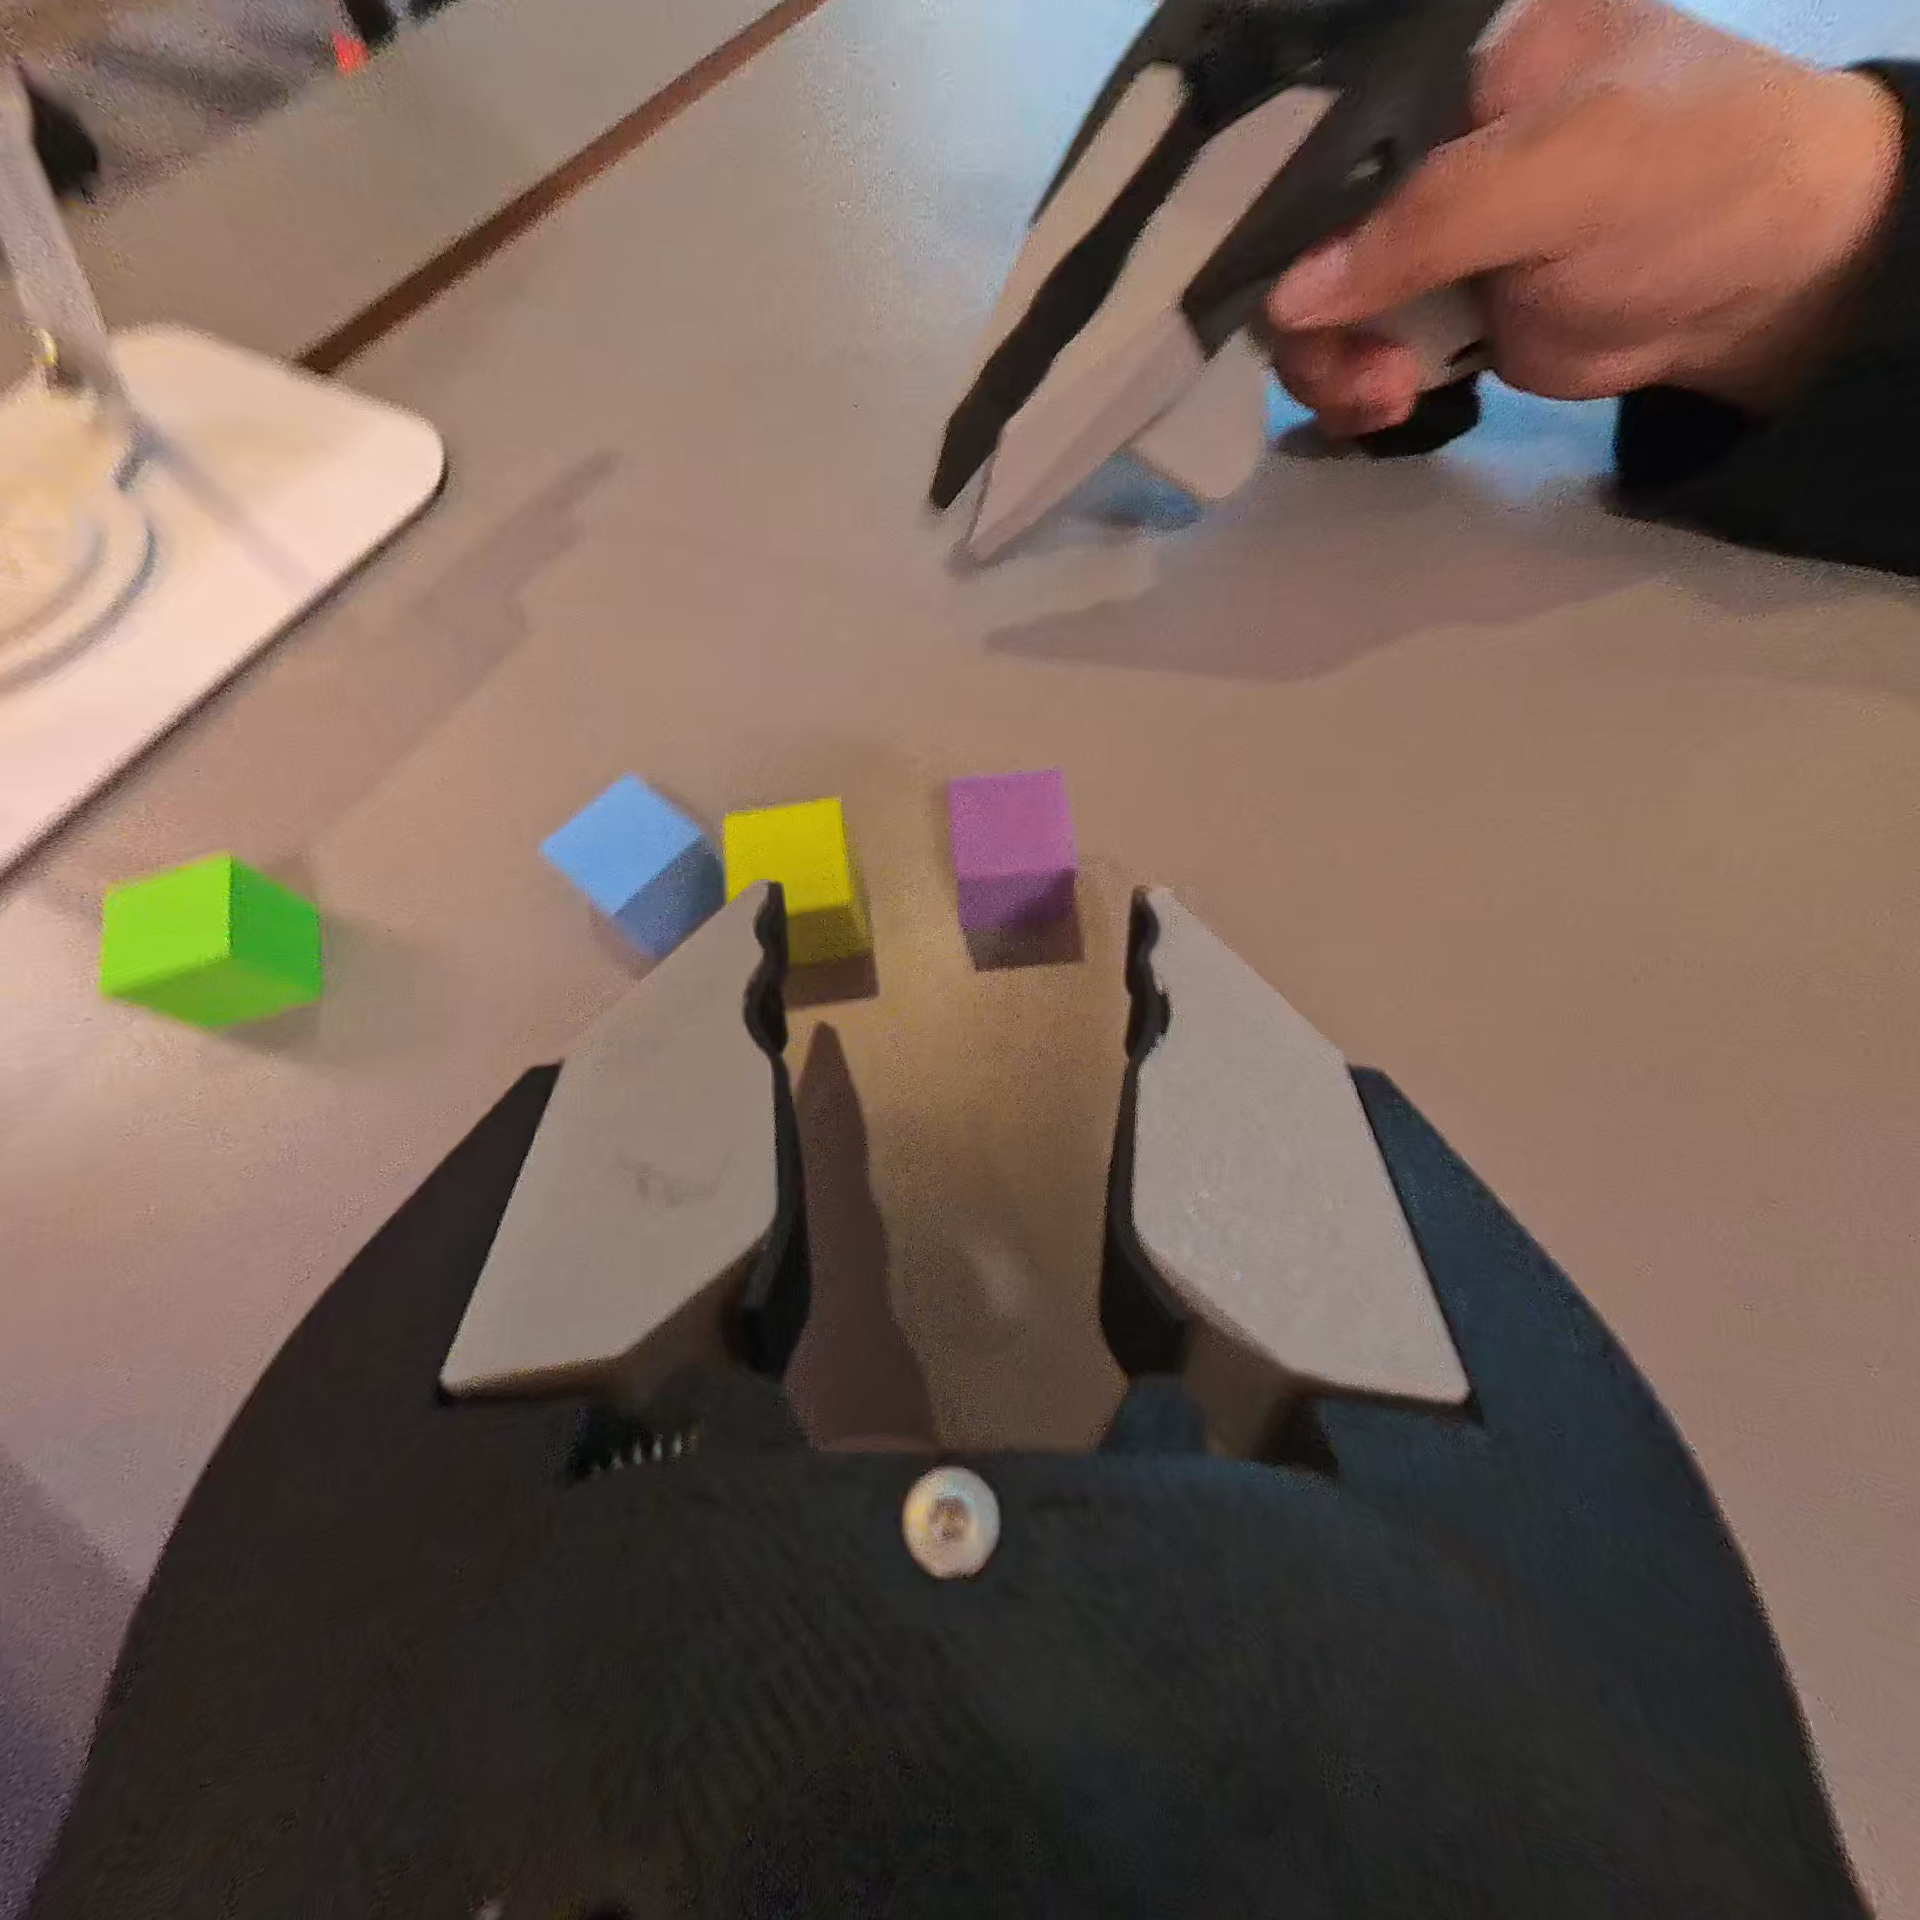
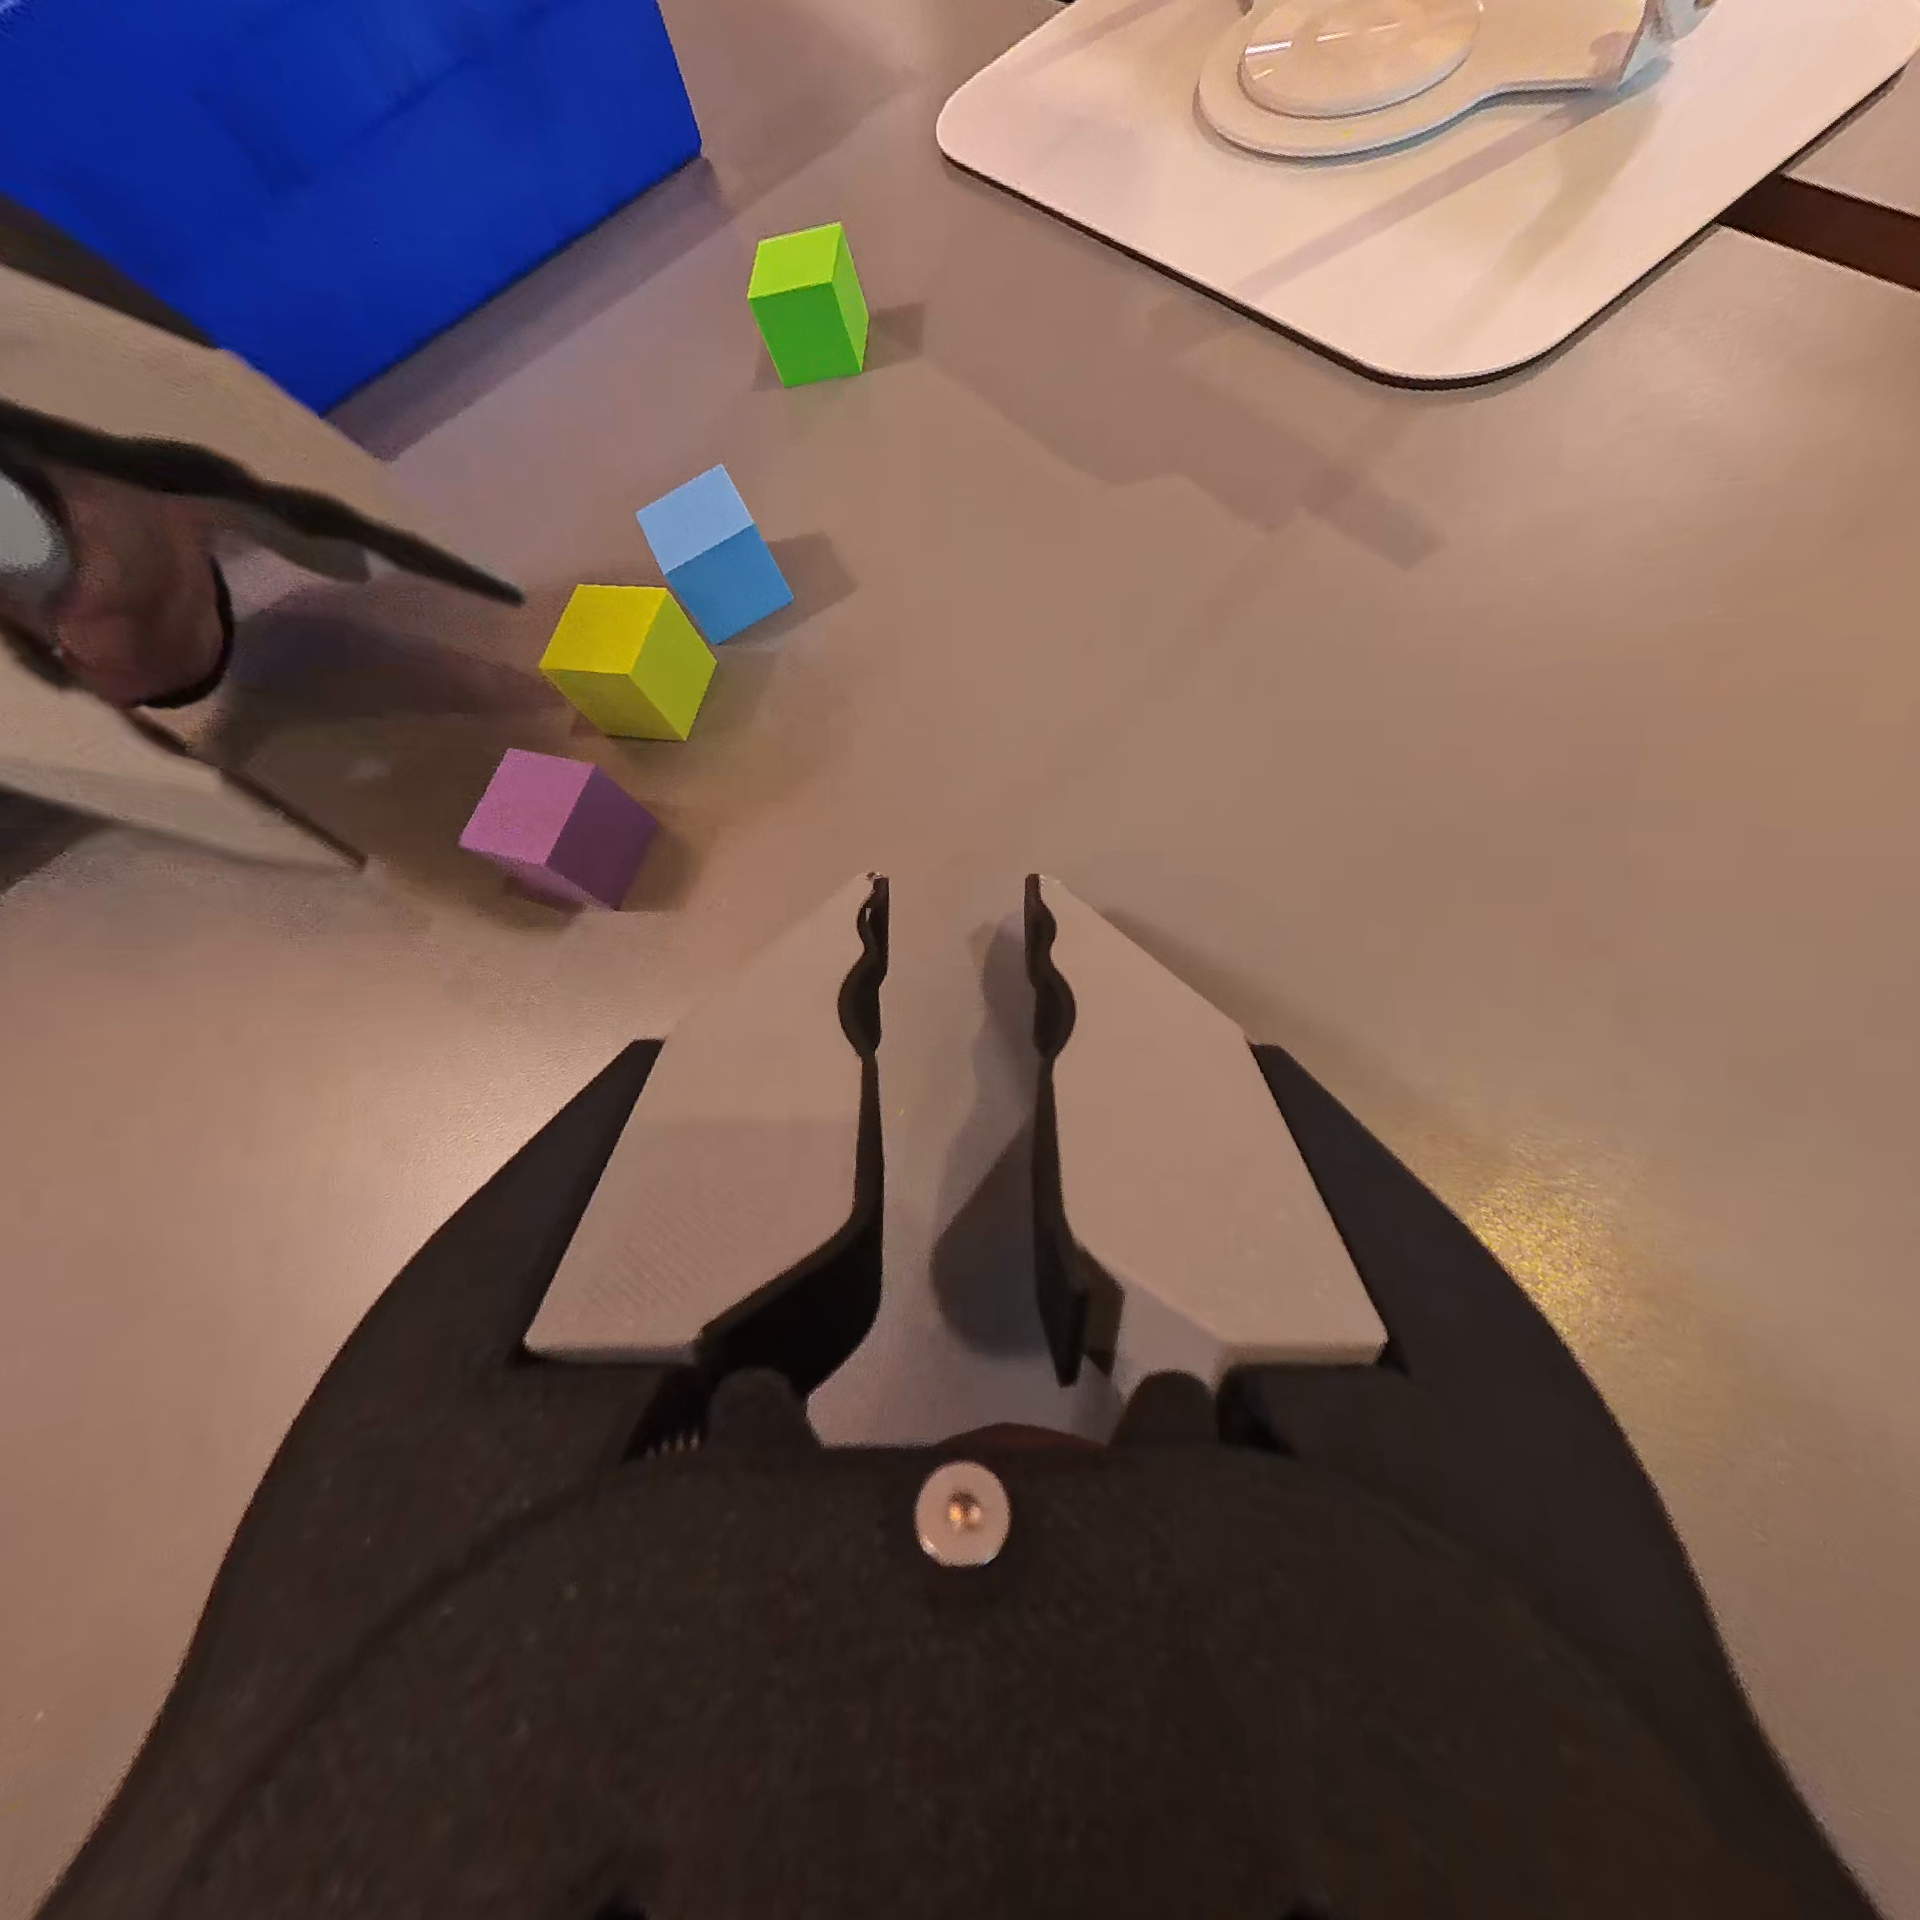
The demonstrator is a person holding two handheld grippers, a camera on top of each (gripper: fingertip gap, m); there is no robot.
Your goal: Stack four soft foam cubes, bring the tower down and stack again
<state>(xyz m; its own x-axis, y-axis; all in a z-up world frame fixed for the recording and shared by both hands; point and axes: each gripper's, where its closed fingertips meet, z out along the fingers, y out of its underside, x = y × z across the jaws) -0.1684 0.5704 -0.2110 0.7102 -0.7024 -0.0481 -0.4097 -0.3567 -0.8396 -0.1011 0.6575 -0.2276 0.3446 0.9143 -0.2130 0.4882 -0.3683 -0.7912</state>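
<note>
Cubes lay unstacked on the table (image 2: 1351,727): green (image 2: 808,303) farthest, blue (image 2: 715,553) touching yellow (image 2: 629,661), purple (image 2: 559,826) apart. Left gripper (image 1: 951,914) gaped wide before yellow and purple, holding nothing. Right gripper (image 2: 954,894), narrowly parted, was empty too, away from the cubes.

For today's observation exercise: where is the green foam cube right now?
The green cube lies alone on the table at the left of the left wrist view, beyond the blue cube, near the white tray.
</note>
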